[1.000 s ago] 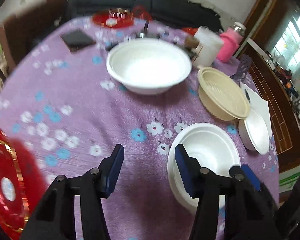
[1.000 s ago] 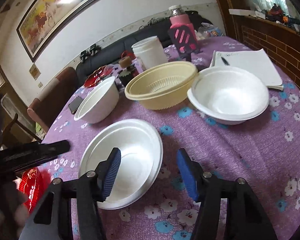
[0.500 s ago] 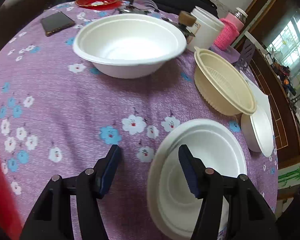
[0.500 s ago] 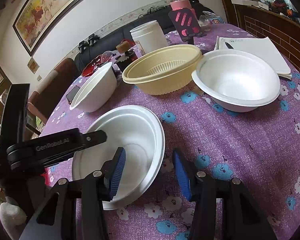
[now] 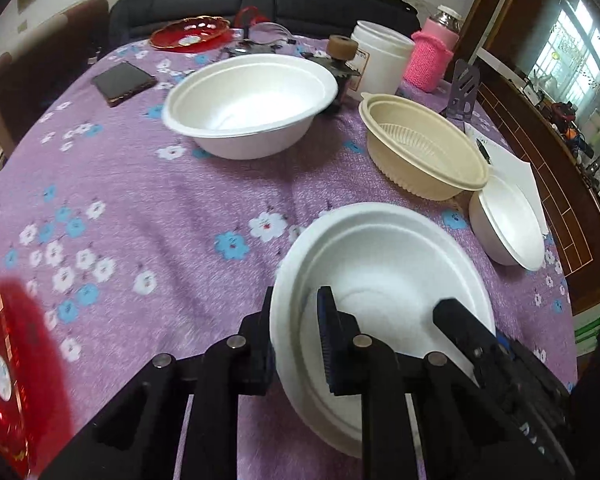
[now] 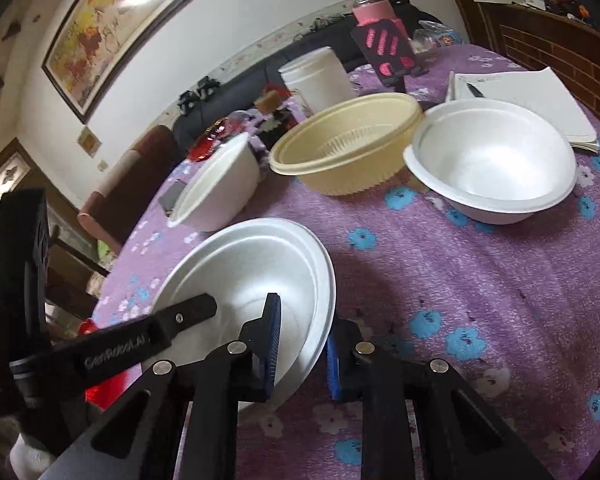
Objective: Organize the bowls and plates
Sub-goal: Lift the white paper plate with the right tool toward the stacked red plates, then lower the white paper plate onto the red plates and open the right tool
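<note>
Left tool [image 5: 294, 344] pinches the near-left rim of the white foam bowl [image 5: 384, 280]: one finger outside the wall, blue pad inside, gap narrow. Right tool [image 6: 302, 344] straddles the same bowl's [image 6: 256, 268] opposite rim, inner pad in the bowl, outer pad just outside; jaws narrow, rim between them, contact looks made on both sides. The bowl looks like a nested stack, double rim visible; can't tell if it's lifted off the purple floral surface [image 5: 148, 200]. Beyond it: second white bowl [image 5: 252, 104] far centre, beige colander bowl [image 5: 424, 152] to its right, third white bowl [image 5: 508, 228] just beside the colander. Red plate [image 5: 4, 360] at left edge.
</note>
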{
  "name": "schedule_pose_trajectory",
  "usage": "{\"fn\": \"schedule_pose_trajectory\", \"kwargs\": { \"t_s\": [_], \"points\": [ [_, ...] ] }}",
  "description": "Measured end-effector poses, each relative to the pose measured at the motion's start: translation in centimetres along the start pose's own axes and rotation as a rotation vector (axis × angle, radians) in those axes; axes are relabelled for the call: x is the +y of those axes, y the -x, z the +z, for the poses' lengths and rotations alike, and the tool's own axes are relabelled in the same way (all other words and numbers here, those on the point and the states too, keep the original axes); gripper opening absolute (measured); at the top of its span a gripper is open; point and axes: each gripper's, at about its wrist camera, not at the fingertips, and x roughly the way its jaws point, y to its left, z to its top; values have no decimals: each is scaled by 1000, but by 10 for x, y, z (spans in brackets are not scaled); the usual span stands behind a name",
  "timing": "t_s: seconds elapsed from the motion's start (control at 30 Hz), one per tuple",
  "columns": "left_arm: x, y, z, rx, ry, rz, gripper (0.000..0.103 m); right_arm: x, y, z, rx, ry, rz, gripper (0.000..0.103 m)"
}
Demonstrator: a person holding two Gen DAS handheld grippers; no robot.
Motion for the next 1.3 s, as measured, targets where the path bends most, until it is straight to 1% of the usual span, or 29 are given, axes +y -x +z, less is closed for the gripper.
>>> {"fn": "schedule_pose_trajectory", "kwargs": {
  "t_s": [0.1, 0.17, 0.2, 0.37, 0.4, 0.5, 0.6, 0.73, 0.87, 0.93, 1.03, 1.13, 1.2, 1.3],
  "points": [
    [13, 17, -12, -22, 31, -6, 17, 2, -3, -3, 35, -17, 94, 21],
    [23, 27, -20, -40, 58, -17, 17, 11, -2, -8, 41, 12, 131, 21],
    [30, 34, -26, -52, 72, -19, 17, 21, -1, -12, 41, 48, 143, 21],
    [61, 66, -48, -88, 115, -31, 18, 61, -6, -29, 61, 155, 136, 21],
    [68, 70, -51, -93, 125, -30, 18, 75, -6, -34, 61, 179, 130, 21],
    [97, 87, -59, -116, 178, -28, 18, 108, -7, -46, 76, 198, 138, 22],
    [130, 108, -66, -159, 237, -19, 18, 145, -13, -54, 92, 258, 142, 22],
    [186, 132, -82, -208, 334, 3, 18, 202, -30, -64, 135, 341, 179, 22],
    [238, 137, -93, -205, 424, 53, 18, 256, -50, -79, 161, 434, 191, 22],
    [259, 134, -95, -192, 455, 79, 18, 281, -62, -89, 178, 477, 185, 22],
    [289, 126, -96, -169, 497, 106, 18, 305, -83, -104, 200, 528, 155, 22],
    [307, 116, -94, -145, 512, 140, 18, 316, -103, -116, 233, 558, 123, 22],
    [315, 109, -92, -125, 516, 140, 18, 319, -111, -121, 249, 571, 107, 22],
    [318, 104, -92, -111, 513, 143, 18, 318, -122, -124, 272, 568, 78, 22]
  ]
}}
